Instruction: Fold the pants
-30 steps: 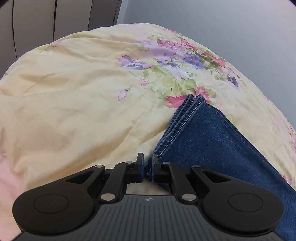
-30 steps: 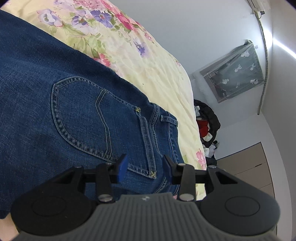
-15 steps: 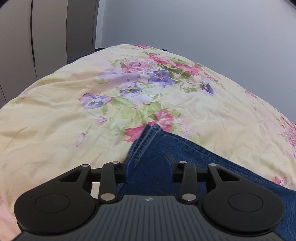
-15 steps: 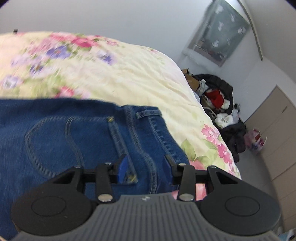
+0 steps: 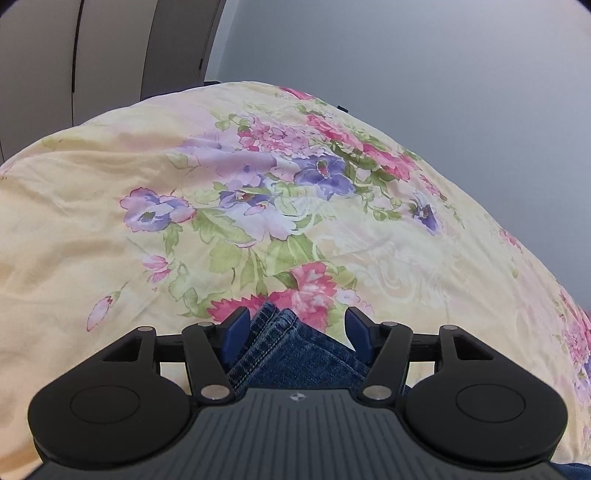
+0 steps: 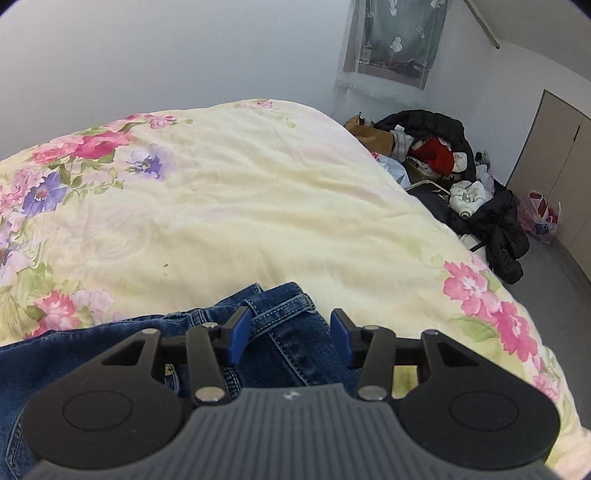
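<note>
Your left gripper is opening above the hem of the pants, pads clear of it. Your right gripper is opening over the waistband, gripping nothing. The pants lie on the quilt.

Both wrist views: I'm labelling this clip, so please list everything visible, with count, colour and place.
jeans: one pair, blue denim, lying on the quilt; hem end in the left view, waistband in the right.
quilt: one, pale yellow with pink and purple flowers, covering the bed.
clothes pile: one heap, mostly black with red and white, on the floor beside the bed.
plastic bag: one, pink and white, by the cabinet.
cabinet: beige doors, right wall.
wardrobe doors: grey-beige, upper left of the left view.
curtain: one, grey-green, patterned, far wall.
left claw: black, blue pads, opening, hem between them unpinched.
right claw: same, opening over the waistband.
</note>
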A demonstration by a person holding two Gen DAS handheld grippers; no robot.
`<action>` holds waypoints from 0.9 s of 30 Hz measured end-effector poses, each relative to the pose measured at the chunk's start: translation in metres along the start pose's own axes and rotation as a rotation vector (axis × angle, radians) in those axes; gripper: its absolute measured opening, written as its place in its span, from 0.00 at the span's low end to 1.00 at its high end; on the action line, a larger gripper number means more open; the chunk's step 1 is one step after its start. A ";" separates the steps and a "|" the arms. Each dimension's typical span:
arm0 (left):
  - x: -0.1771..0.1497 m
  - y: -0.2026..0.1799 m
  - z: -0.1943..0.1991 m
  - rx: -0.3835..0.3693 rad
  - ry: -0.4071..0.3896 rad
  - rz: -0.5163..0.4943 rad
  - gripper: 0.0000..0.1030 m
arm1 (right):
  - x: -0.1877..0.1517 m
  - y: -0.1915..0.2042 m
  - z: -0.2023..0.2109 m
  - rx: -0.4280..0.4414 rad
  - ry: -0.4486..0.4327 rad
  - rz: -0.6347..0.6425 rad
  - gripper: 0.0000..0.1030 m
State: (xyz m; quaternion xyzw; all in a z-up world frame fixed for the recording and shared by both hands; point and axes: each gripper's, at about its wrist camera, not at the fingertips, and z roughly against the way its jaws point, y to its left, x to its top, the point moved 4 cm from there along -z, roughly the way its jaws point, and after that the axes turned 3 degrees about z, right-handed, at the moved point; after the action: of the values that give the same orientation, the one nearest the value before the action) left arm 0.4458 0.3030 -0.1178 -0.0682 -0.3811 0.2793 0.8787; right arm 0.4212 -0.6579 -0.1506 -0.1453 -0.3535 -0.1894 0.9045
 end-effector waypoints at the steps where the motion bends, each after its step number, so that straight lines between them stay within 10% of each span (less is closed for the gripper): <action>1: 0.001 0.000 -0.003 -0.003 0.008 -0.002 0.66 | -0.001 0.001 -0.003 -0.001 0.001 -0.006 0.42; 5: -0.002 -0.003 -0.018 0.017 0.038 -0.038 0.58 | -0.006 0.003 -0.009 -0.013 0.004 -0.026 0.42; 13: -0.011 -0.018 -0.022 0.069 0.048 -0.221 0.08 | -0.005 0.006 0.002 -0.081 -0.006 0.059 0.42; 27: 0.004 0.009 -0.037 -0.067 0.239 -0.028 0.22 | -0.012 0.017 0.006 -0.132 -0.003 0.148 0.43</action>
State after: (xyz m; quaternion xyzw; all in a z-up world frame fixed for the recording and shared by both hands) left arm 0.4700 0.3162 -0.1446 -0.1247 -0.2839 0.2440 0.9189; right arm 0.4166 -0.6374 -0.1570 -0.2305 -0.3300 -0.1446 0.9039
